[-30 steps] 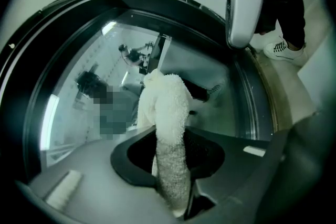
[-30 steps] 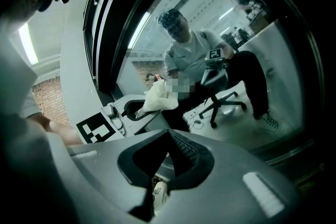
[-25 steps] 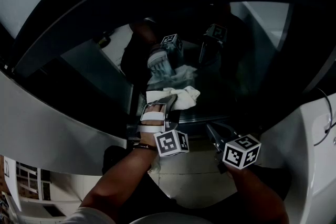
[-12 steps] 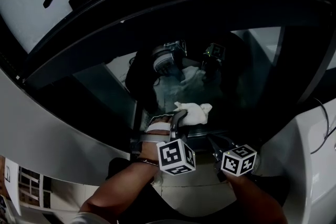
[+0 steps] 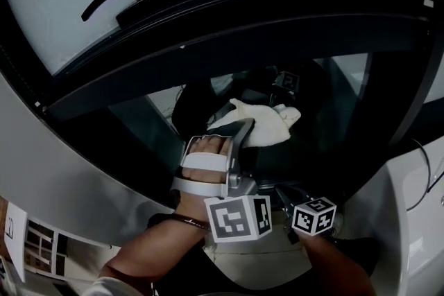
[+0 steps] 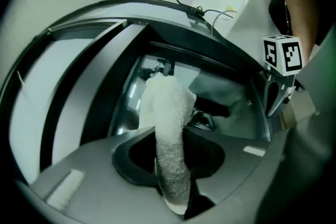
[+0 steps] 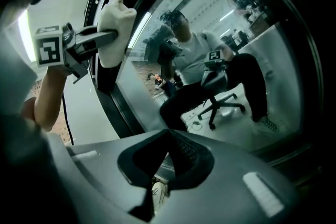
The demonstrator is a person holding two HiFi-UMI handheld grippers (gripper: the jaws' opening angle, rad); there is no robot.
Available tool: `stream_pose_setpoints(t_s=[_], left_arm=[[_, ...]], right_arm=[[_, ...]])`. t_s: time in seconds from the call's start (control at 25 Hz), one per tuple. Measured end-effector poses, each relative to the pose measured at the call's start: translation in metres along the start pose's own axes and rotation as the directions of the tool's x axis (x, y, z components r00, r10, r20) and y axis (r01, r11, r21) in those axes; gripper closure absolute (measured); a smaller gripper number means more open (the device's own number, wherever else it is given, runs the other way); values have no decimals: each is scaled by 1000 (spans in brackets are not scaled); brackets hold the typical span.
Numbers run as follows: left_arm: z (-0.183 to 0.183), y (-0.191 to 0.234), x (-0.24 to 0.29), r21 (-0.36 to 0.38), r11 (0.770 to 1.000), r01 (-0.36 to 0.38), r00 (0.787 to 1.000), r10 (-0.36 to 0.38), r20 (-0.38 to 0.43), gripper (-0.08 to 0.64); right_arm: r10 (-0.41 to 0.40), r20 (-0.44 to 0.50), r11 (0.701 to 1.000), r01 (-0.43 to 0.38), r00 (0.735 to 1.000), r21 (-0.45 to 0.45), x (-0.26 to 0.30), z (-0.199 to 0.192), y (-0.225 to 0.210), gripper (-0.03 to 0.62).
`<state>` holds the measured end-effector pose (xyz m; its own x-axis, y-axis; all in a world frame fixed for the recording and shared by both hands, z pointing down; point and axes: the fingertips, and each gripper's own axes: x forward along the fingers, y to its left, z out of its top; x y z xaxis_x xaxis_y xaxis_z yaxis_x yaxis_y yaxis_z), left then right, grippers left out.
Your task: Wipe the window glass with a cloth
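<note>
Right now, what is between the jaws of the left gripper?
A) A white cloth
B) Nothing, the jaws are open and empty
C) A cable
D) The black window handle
A: in the left gripper view, the white cloth is clamped between the jaws of the left gripper and stands up toward the window glass. The right gripper has its jaws together on nothing.

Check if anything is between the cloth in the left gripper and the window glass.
Nothing visible. The cloth, clamped in the left gripper's jaws, appears to be against the window glass; the right gripper sits lower, clear of it.
</note>
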<state>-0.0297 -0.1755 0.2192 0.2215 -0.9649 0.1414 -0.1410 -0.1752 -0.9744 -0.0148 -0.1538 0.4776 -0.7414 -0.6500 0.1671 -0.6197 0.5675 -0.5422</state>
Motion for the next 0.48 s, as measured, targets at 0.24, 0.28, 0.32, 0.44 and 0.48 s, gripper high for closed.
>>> stream_pose_setpoints(t_s=[0.24, 0.28, 0.32, 0.44, 0.48], left_arm=[[21, 69, -4, 31, 975, -222, 974, 220, 58, 439], [23, 75, -1, 41, 969, -243, 969, 240, 65, 439], [25, 79, 2, 53, 965, -256, 965, 252, 68, 439], [21, 82, 14, 81, 957, -278, 960, 274, 55, 437], [19, 83, 18, 78, 957, -281, 960, 278, 45, 439]], right_arm=[[0, -6, 1000, 0, 1000, 1, -2, -3, 0, 591], [3, -5, 1000, -3, 1000, 1, -3, -3, 1, 591], [7, -2, 1000, -7, 1000, 1, -3, -2, 2, 591], [15, 3, 1000, -15, 1000, 0, -4, 2, 5, 591], [15, 4, 1000, -15, 1000, 1, -4, 2, 5, 591]])
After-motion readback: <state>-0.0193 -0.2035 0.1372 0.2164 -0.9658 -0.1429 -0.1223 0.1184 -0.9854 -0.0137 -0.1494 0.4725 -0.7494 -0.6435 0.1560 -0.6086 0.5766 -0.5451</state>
